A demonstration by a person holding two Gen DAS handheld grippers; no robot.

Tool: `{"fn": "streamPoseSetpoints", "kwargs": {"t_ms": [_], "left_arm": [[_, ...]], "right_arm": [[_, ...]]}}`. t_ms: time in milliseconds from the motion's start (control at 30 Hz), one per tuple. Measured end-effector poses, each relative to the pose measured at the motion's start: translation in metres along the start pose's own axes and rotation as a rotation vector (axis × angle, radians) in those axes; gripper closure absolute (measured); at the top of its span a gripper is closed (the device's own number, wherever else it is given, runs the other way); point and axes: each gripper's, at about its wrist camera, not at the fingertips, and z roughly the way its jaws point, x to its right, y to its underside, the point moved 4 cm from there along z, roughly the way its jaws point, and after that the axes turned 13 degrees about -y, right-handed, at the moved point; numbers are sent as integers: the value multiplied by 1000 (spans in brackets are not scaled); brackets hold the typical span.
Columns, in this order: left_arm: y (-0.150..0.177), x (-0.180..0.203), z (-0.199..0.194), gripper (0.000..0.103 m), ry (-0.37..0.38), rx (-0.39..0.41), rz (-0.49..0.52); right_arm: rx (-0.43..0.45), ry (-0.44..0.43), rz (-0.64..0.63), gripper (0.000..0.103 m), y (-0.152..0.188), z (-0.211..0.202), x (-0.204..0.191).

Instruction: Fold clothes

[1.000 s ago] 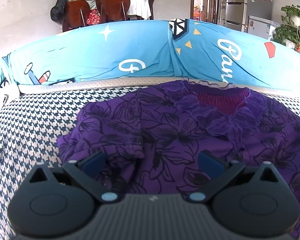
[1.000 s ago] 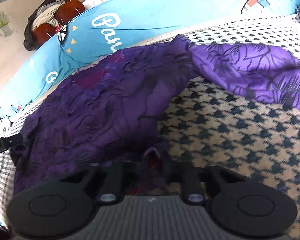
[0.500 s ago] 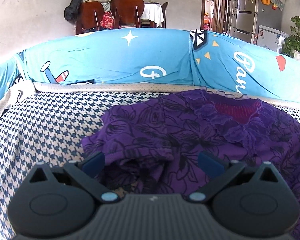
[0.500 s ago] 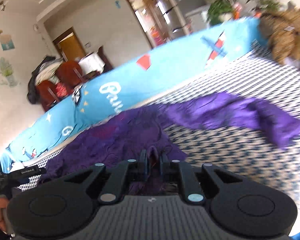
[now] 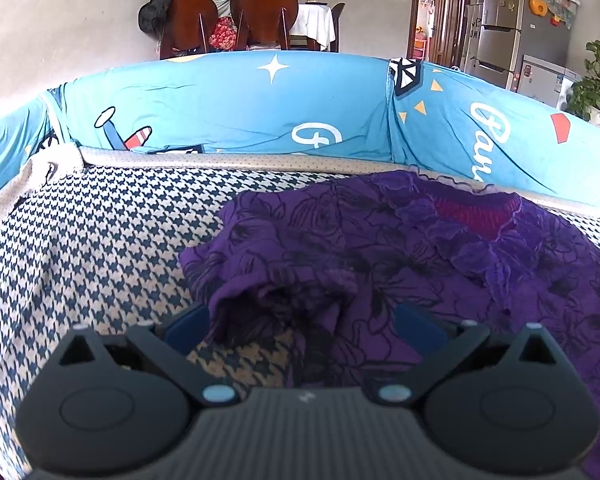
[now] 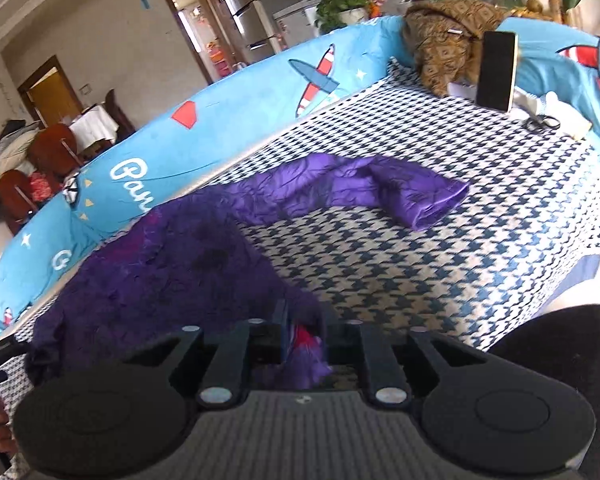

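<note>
Left wrist view: the left tool (image 5: 302,322) has its two blue-padded fingers (image 5: 186,326) spread wide, with nothing pressed between them; a rumpled hem of the purple garment (image 5: 380,256) sits in the gap between the pads, apparently clear of both. This garment is thin, crinkled cloth printed with black floral outlines, with a frilled lace collar (image 5: 456,236) around a dark red knitted inset at the neck. It lies on the bed, on a cover (image 5: 92,248) woven in a navy and cream houndstooth check, close to the padded blue bolster (image 5: 228,108) that curves along the far edge and carries white stars, lettering and cartoon aeroplanes. Right wrist view: the right tool (image 6: 306,340) has its jaws drawn close together and pinches a bunched fold of the same purple cloth, red showing inside the fold; the jaws have just been opening slightly with the cloth between them. From this side one long sleeve (image 6: 380,190) stretches away across the check cover, its open cuff lying flat. Near the far corner stand a dark flat phone (image 6: 496,70), propped upright, a brown patterned cloth heap (image 6: 440,40) and a pair of scissors (image 6: 542,122)
</note>
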Motion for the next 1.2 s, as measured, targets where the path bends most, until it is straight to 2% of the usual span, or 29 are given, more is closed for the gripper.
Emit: {"fn": "streamPoseSetpoints", "kwargs": {"t_ms": [167,367,733,1100,1200], "left_arm": [[1,8,-2,0,7,0,15],[5,23,-1,0,35,-13,50],[11,55,8,0,75,-44,117],[8,78,13,0,53,-79,152],[7,90,4,0,97,-101,151]], "right_arm": [[22,-26,-23,85,-9,0,-7],[18,-60,-43,84,-19,18,-13],[11,-107,-79,80,-51,71,-16],[-40,-158,-141,80,-67,122,-37],[-45,-182,-162,79,-74,139,-48]]}}
